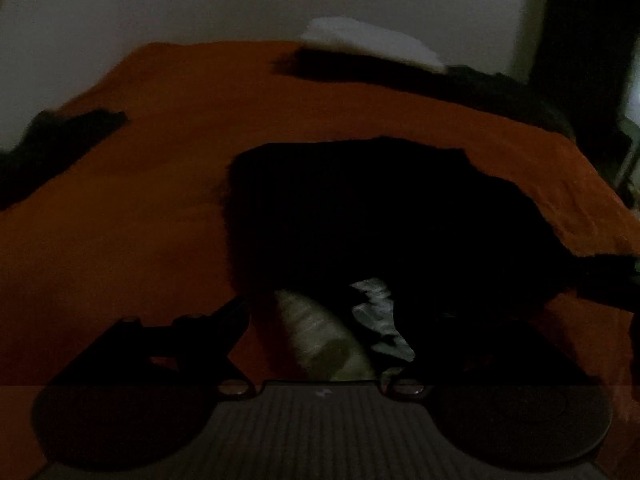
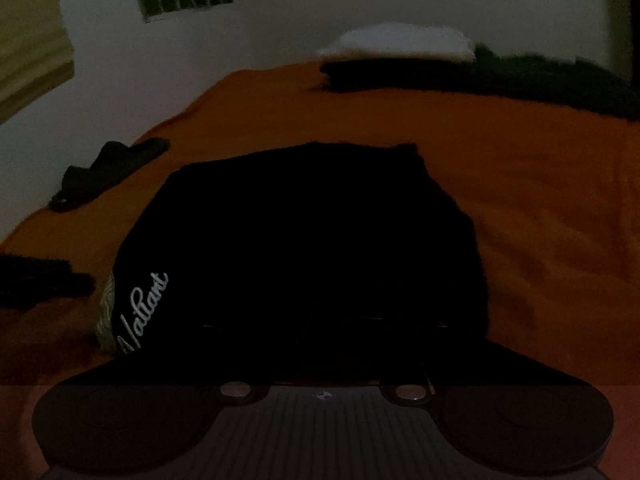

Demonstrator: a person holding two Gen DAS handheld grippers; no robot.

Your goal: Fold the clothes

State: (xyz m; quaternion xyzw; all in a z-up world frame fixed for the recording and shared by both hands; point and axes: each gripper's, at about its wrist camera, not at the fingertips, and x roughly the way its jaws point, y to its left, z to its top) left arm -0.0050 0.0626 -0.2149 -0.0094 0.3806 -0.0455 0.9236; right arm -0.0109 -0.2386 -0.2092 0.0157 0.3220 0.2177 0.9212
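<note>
A black garment [image 1: 380, 216] lies folded on the orange bedspread [image 1: 140, 220]. Its near edge shows a pale olive band [image 1: 320, 340] and a patch of white print [image 1: 380, 320]. My left gripper [image 1: 320, 316] is open at that near edge. Its left finger [image 1: 224, 320] rests over the bedspread, and the right finger is lost against the black cloth. In the right wrist view the same garment [image 2: 300, 240] carries white script lettering [image 2: 144, 308] on its left side. My right gripper [image 2: 320, 332] is over the garment's near edge, and its fingers are too dark to make out.
A black slipper [image 2: 108, 172] lies at the bed's left edge. A white pillow [image 2: 400, 42] sits on a black folded stack [image 2: 380, 74] at the far end. Dark green cloth [image 2: 560, 80] is piled at the far right. A dark shape [image 2: 40, 280] shows at the left edge.
</note>
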